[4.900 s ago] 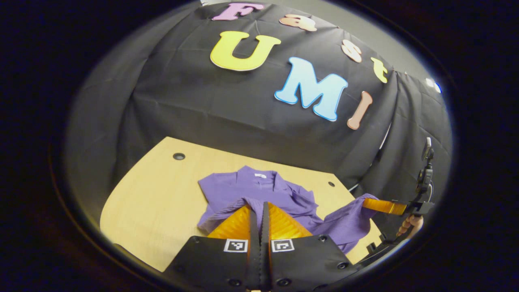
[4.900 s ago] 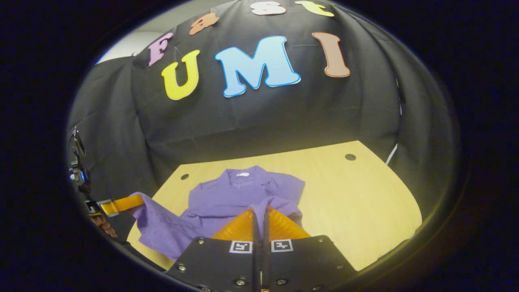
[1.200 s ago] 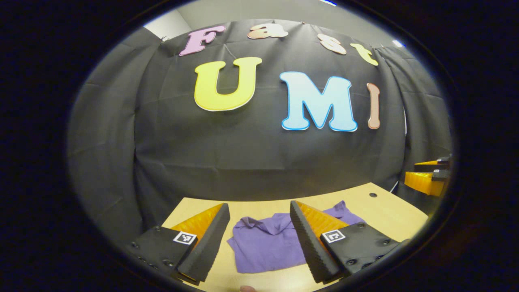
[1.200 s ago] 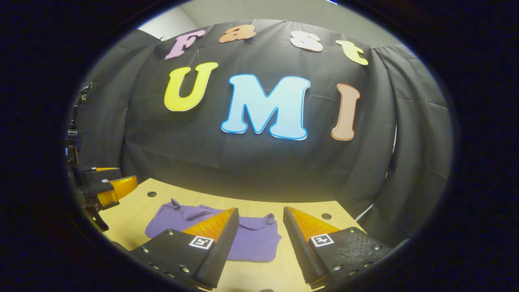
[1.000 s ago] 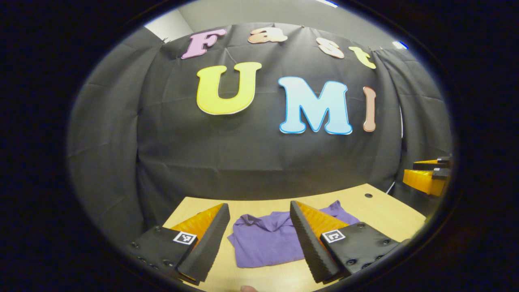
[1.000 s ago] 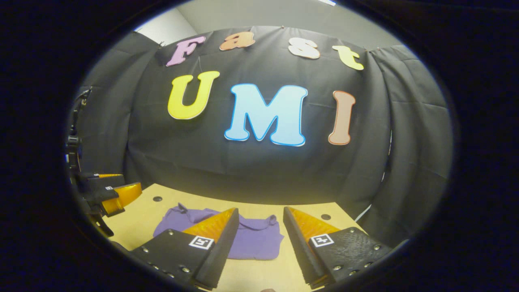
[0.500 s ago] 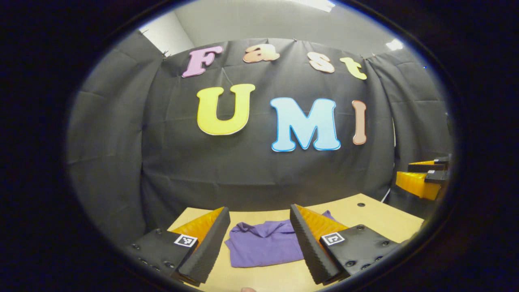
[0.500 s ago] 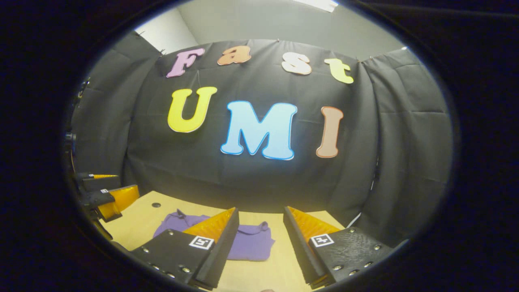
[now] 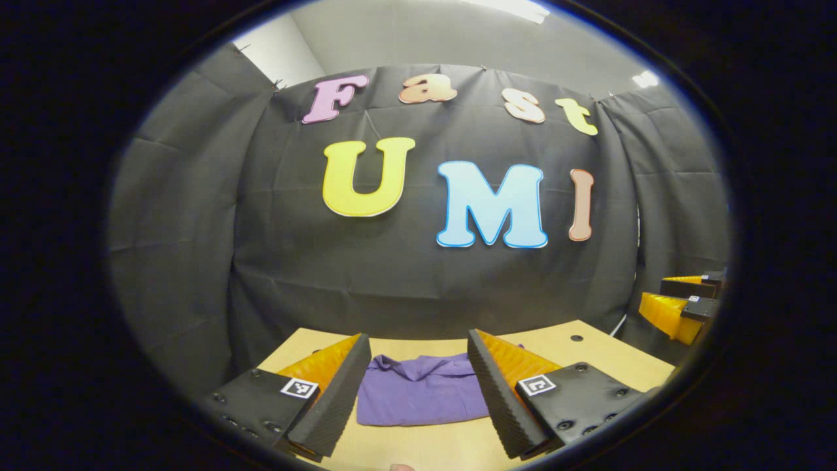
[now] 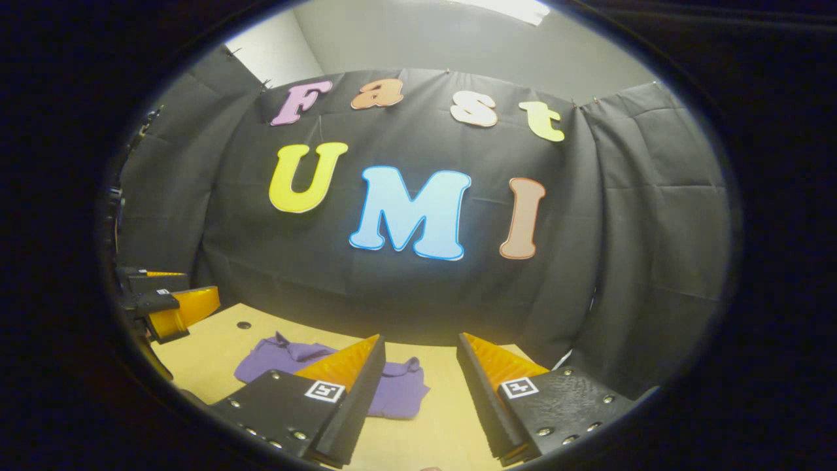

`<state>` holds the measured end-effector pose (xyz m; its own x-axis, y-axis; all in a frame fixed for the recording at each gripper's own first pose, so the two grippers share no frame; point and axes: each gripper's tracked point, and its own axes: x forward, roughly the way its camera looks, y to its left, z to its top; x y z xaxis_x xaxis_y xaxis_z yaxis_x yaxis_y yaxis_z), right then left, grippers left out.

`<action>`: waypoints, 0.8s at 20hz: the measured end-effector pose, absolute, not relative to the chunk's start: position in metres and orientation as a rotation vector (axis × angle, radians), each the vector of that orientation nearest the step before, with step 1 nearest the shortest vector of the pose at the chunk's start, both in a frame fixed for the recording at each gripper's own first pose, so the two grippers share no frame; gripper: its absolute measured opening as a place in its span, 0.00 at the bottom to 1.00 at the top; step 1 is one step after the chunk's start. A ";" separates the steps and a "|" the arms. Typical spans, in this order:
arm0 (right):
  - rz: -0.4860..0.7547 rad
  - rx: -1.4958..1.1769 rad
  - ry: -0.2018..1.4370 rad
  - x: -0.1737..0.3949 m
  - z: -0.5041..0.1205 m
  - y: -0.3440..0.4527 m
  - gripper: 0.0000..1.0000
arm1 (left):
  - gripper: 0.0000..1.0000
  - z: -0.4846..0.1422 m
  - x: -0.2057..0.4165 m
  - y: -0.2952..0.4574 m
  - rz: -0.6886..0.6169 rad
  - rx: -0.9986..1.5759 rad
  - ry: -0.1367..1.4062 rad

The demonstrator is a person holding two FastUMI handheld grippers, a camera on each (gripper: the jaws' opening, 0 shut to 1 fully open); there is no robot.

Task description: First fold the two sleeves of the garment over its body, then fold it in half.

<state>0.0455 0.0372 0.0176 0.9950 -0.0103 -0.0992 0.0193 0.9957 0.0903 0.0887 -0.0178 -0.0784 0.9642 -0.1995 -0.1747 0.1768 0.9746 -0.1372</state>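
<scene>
the purple garment (image 9: 418,392) lies folded on the wooden counter (image 9: 588,353), near the black cloth wall. the left tongs (image 9: 413,356) stand wide open above it and hold nothing. the right tongs (image 10: 418,356) are wide open too, with nothing between the fingers.

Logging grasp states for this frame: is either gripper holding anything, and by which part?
Nothing is held. The left gripper and the right gripper both have their jaws spread with nothing between them; the folded purple shirt lies on the table.

Left gripper (image 9: 413,383), jaws apart, hovers above folded purple garment (image 9: 418,392) on table (image 9: 588,350).
</scene>
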 end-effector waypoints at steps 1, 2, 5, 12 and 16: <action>-0.015 0.091 0.095 0.047 0.018 0.036 0.72 | 0.95 -0.079 0.089 -0.020 -0.194 -0.122 0.190; -0.017 0.093 0.095 0.048 0.017 0.035 0.72 | 0.95 -0.080 0.091 -0.021 -0.199 -0.119 0.190; -0.018 0.095 0.106 0.048 0.014 0.033 0.72 | 0.95 -0.076 0.093 -0.024 -0.207 -0.101 0.179; -0.010 0.096 0.117 0.049 0.011 0.037 0.72 | 0.95 -0.073 0.094 -0.027 -0.219 -0.100 0.175; -0.010 0.094 0.119 0.047 0.010 0.039 0.72 | 0.95 -0.075 0.096 -0.023 -0.218 -0.107 0.182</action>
<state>0.0475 0.0390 0.0096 0.9929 -0.0040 -0.1191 0.0153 0.9955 0.0935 0.0956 -0.0235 -0.0751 0.9600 -0.2242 -0.1680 0.2049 0.9708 -0.1249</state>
